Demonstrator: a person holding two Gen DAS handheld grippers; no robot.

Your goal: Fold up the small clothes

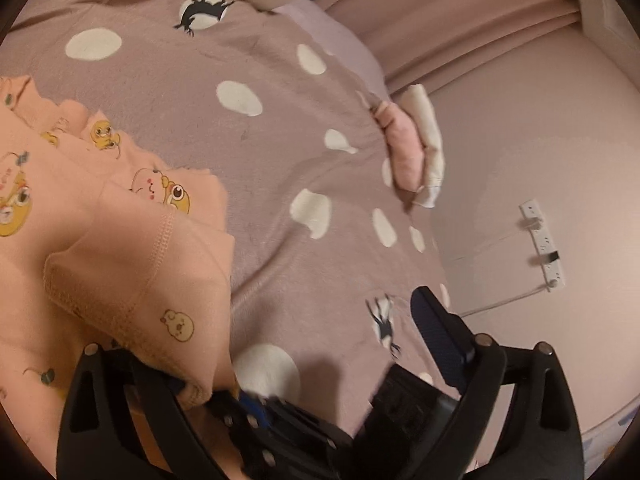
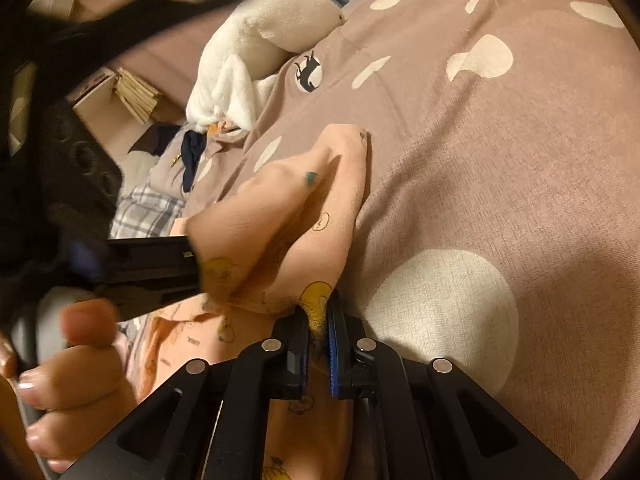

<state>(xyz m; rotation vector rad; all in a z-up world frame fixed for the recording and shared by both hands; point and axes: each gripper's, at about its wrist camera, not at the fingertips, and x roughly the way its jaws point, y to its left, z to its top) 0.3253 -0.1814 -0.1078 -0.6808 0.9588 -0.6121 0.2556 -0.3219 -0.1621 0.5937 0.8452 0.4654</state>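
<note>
A small peach garment (image 1: 100, 240) printed with yellow cartoon animals lies bunched on the mauve dotted bedspread (image 1: 280, 140). My left gripper (image 1: 268, 328) stands open wide. Its right finger (image 1: 436, 332) is bare over the bedspread, while a fold of the garment drapes over and hides its left finger. In the right wrist view my right gripper (image 2: 318, 320) is shut on an edge of the peach garment (image 2: 288, 216), pinching a yellow print between its pads. One black finger (image 2: 152, 256) of the left gripper reaches the garment's left side, with a person's hand (image 2: 72, 340) behind it.
A white plush toy (image 2: 272, 24) lies at the head of the bed. A rolled pink and white cloth (image 1: 404, 148) sits at the bed's right edge, beyond which a power strip (image 1: 542, 240) shows. Plaid fabric (image 2: 148, 208) and stacked books (image 2: 136, 96) lie off the left side.
</note>
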